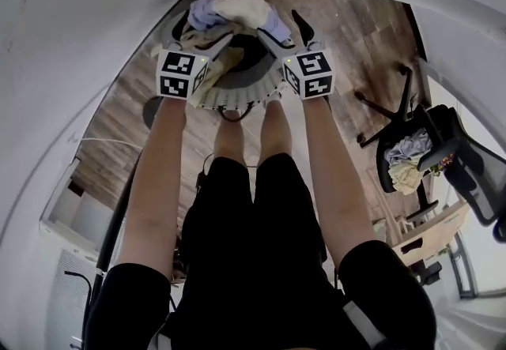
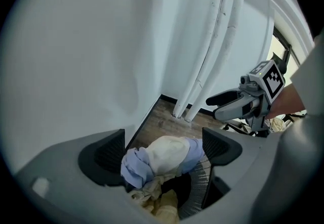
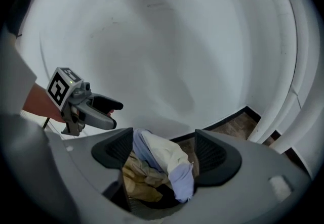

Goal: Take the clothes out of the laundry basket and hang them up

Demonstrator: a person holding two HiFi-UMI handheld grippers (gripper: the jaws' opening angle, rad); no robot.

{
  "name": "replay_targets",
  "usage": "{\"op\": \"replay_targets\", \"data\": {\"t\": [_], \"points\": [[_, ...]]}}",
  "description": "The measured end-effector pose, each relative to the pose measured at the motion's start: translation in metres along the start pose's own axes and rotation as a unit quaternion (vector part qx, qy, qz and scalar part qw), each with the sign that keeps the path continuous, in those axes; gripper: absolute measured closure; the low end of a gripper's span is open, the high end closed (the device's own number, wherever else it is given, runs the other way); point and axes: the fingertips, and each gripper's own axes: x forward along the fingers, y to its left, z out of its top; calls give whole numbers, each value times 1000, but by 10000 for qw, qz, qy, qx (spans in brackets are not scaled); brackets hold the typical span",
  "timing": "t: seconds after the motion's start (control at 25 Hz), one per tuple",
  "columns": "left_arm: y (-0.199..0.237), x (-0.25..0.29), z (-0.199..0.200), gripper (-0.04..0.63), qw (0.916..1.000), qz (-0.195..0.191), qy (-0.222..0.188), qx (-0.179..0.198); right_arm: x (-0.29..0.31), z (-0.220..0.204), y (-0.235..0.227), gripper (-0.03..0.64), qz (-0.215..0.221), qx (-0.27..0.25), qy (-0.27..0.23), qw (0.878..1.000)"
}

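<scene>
Right between the pads of the left claw (image 2: 163, 148) sits a white-and-pale-blue bundle of clothes (image 1: 237, 13), perched on top of the laundry basket (image 1: 237, 97). That claw is spread wide. The cloth fills the gap but doesn't look squeezed. The right claw (image 3: 164, 151) faces the same bundle from the other side, jaws also apart around it, with cloth brushing one pad. Just below both claws a tan garment (image 3: 135, 180) lies down in the basket. Well off to the right claw's outer side, an office chair (image 1: 443, 129) holds a heap of fabric (image 1: 407, 160).
</scene>
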Motion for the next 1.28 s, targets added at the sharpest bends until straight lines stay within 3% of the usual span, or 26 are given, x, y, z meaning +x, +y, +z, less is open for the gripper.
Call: {"op": "replay_targets", "data": {"t": [0.32,0.6,0.8,1.0,1.16,1.28], "points": [[16,55,-38,137,9982,-34,579,174,52,-66,-19,256,-80,-46,822,9966],[24,91,-56,137,9899,64,1063,937,82,-95,-24,267,33,-27,1285,9917],[29,116,-73,142,9830,18,1409,1179,94,-115,-30,279,98,-54,1556,9877],[34,127,-90,212,9775,93,1697,1249,108,-132,-28,288,267,-24,1890,9816],[42,128,-91,284,9734,364,1718,1472,118,-141,-27,308,337,-34,2038,9784],[48,129,-89,351,9695,547,1673,1703,123,-143,-30,394,282,-31,2101,9773]]}}
